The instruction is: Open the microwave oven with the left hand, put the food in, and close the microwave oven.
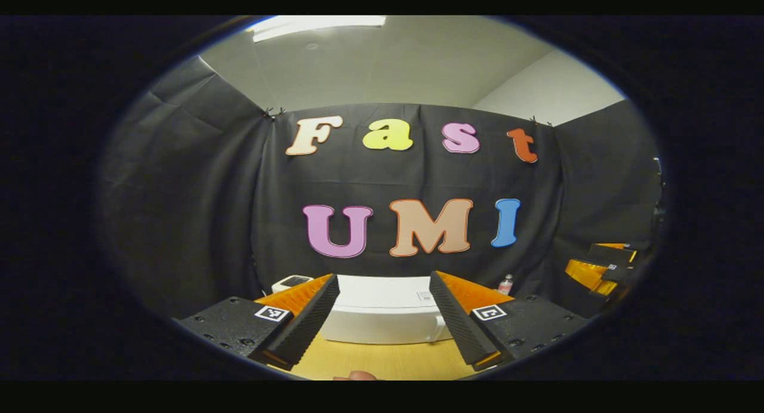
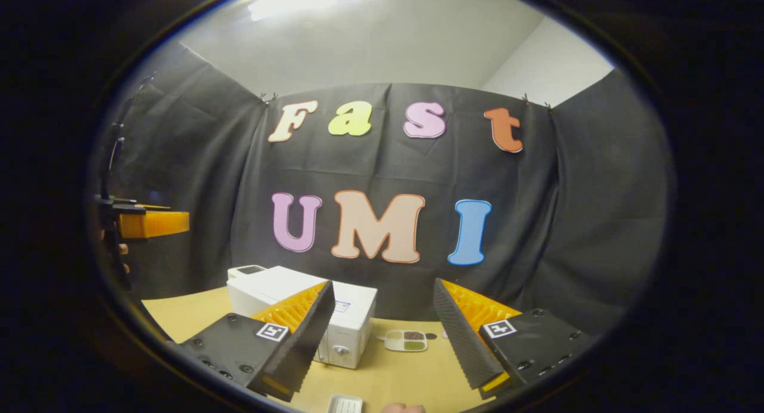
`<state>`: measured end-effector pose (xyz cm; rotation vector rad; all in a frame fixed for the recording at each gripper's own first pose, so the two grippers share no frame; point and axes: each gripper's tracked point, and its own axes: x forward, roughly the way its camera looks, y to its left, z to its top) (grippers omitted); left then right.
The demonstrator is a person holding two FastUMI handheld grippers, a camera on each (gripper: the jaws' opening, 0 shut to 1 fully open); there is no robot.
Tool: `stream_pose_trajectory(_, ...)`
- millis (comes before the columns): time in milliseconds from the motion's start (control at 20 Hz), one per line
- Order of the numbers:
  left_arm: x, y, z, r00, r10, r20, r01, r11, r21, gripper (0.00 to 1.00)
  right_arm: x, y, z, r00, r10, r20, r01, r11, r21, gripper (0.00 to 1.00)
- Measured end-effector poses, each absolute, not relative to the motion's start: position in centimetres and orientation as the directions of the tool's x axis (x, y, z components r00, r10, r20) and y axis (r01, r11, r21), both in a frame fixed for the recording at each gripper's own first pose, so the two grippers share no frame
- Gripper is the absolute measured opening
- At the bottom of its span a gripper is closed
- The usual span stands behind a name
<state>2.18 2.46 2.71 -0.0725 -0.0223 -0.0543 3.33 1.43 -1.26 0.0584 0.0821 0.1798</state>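
Microwave oven (image 2: 352,317) is white. Table (image 2: 406,371) is light wood-toned. Food tray (image 2: 406,340) is white, holding green and dark-red portions.

Black cloth wall (image 2: 197,162), pale ceiling (image 1: 382,67) with a light (image 1: 316,25), wooden table (image 2: 406,374).

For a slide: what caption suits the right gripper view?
Open claw facing a shut microwave and food tray.

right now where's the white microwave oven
In the right gripper view the white microwave oven stands on the wooden table at left of centre, door shut, with a small divided food tray just to its right.
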Motion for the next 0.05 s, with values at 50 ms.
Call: stream_pose_trajectory(50, 2.17, 2.52, 2.72, 0.998, -0.05, 0.025, 0.051, 0.996, -0.07, 0.96, 3.22, 1.54, -1.21, 0.98, 0.184, -0.077, -0.179, 0.982, 0.064, 0.96)
